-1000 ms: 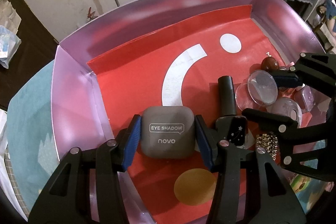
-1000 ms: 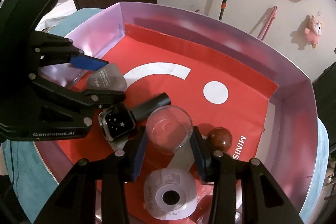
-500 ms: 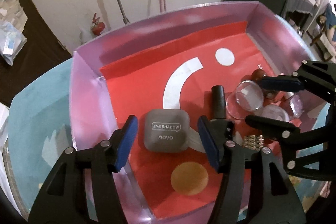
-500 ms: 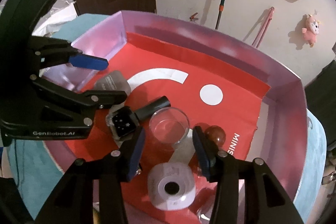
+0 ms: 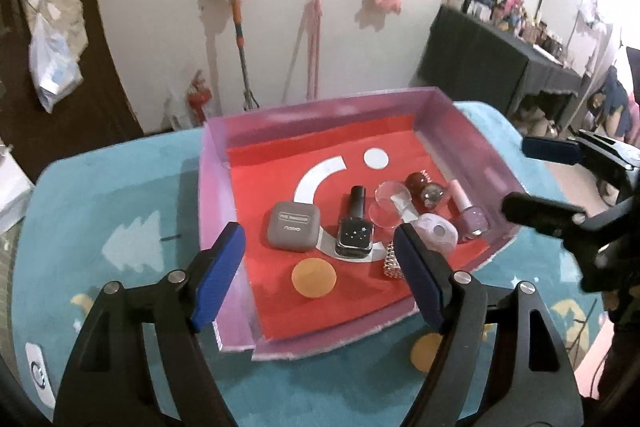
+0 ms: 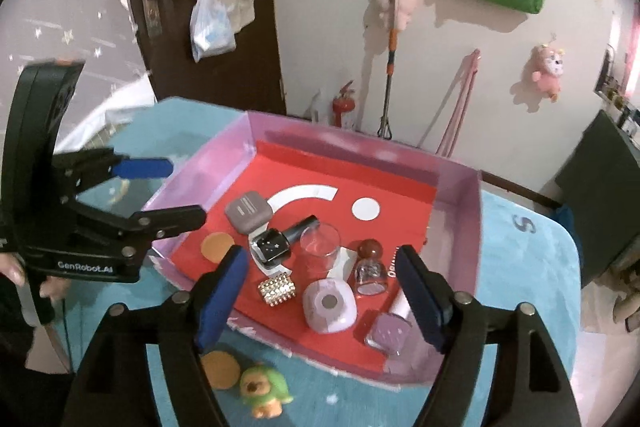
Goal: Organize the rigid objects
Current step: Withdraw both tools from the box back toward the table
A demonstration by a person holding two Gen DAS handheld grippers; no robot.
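Observation:
A pink-walled tray (image 5: 214, 195) with a red floor holds a grey eye shadow case (image 5: 291, 225), a black nail polish bottle (image 5: 354, 227), a clear glass cup (image 5: 390, 205), a lilac round case (image 5: 436, 233) and a purple nail polish (image 5: 470, 215). My left gripper (image 5: 316, 247) hovers above the tray's near edge, jaws opening, nothing between them. My right gripper (image 6: 320, 259) hangs over the tray's front, jaws also opening and empty, well above the glass cup (image 6: 320, 247) and the lilac case (image 6: 329, 305). The grey case (image 6: 248, 211) lies at the left.
The tray stands on a teal mat (image 5: 120, 227). A rhinestone piece (image 6: 277, 289) and a brown-capped bottle (image 6: 370, 267) also lie in the tray. A green toy (image 6: 266, 389) and an orange disc (image 6: 218, 367) sit on the mat in front. A dark side table (image 5: 480, 67) stands far right.
Both grippers rose and drew back from the tray while their jaws widened. The left came off the eye shadow case and the right off the glass cup; both things stay in the tray.

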